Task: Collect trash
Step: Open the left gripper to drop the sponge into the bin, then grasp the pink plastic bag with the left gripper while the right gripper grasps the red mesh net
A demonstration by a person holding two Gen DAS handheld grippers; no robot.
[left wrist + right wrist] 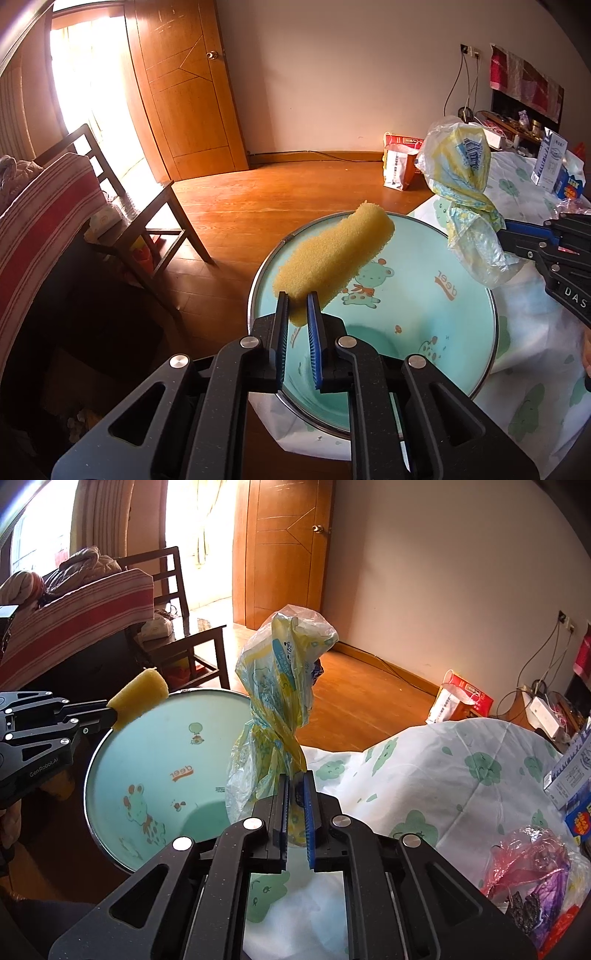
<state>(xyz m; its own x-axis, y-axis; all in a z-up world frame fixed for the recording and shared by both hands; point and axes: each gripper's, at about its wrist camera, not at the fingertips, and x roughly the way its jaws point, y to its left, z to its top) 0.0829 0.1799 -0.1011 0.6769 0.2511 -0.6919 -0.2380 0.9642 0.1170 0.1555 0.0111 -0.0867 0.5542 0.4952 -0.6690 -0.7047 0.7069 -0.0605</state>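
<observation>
My left gripper (297, 295) is shut on one end of a yellow sponge (334, 254), which sticks out above a mint-green cartoon-print basin (424, 325). My right gripper (295, 775) is shut on a knotted, crumpled plastic bag (280, 686) with yellow and blue print. The bag stands up from the jaws, beside the basin's (155, 746) right rim. In the right wrist view the left gripper (110, 710) and its sponge (138, 694) hang over the basin's far left rim. In the left wrist view the right gripper (506, 230) comes in from the right with the bag (461, 166).
A white table cover with green cloud print (443, 768) lies under and right of the basin. Pink and purple wrappers (535, 867) and cartons (554, 166) sit on its right side. A dark wooden chair (147, 221) and a paper bag (399, 162) stand on the wooden floor.
</observation>
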